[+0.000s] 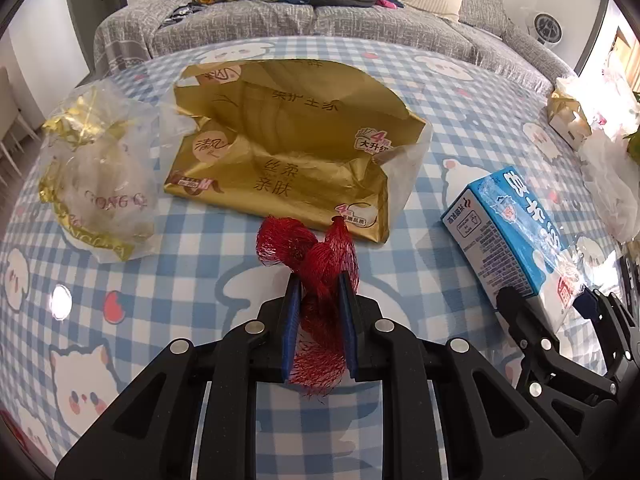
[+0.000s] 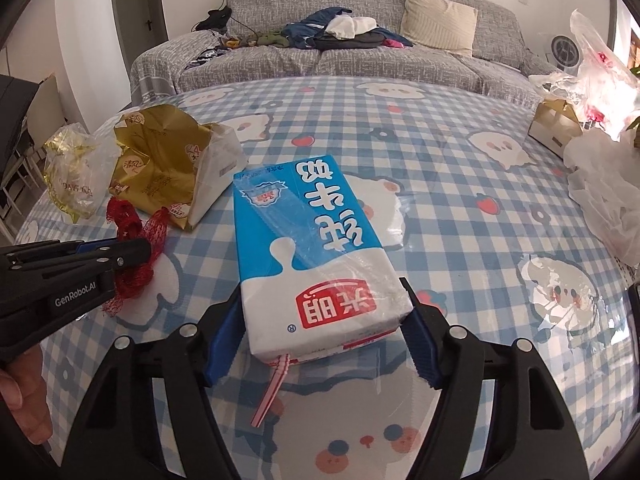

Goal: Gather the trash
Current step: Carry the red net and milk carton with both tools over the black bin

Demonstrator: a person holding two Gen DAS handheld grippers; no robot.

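Note:
My left gripper (image 1: 319,284) is shut on a red mesh net bag (image 1: 316,256), which bunches between the blue pads and trails onto the tablecloth. It also shows in the right wrist view (image 2: 134,236). My right gripper (image 2: 322,308) is closed around the near end of a blue and white milk carton (image 2: 308,248) lying flat, both pads against its sides; a pink striped straw (image 2: 272,388) sticks out toward me. The carton also shows in the left wrist view (image 1: 508,232). A torn gold tissue wrapper (image 1: 288,152) and a crumpled clear and gold bag (image 1: 96,188) lie beyond the net.
The table has a blue checked cloth (image 2: 460,184) under clear film. White plastic bags (image 2: 608,200) and a small gold box (image 2: 556,124) sit at the right edge. A grey sofa (image 2: 360,56) with clothes and a cushion stands behind the table.

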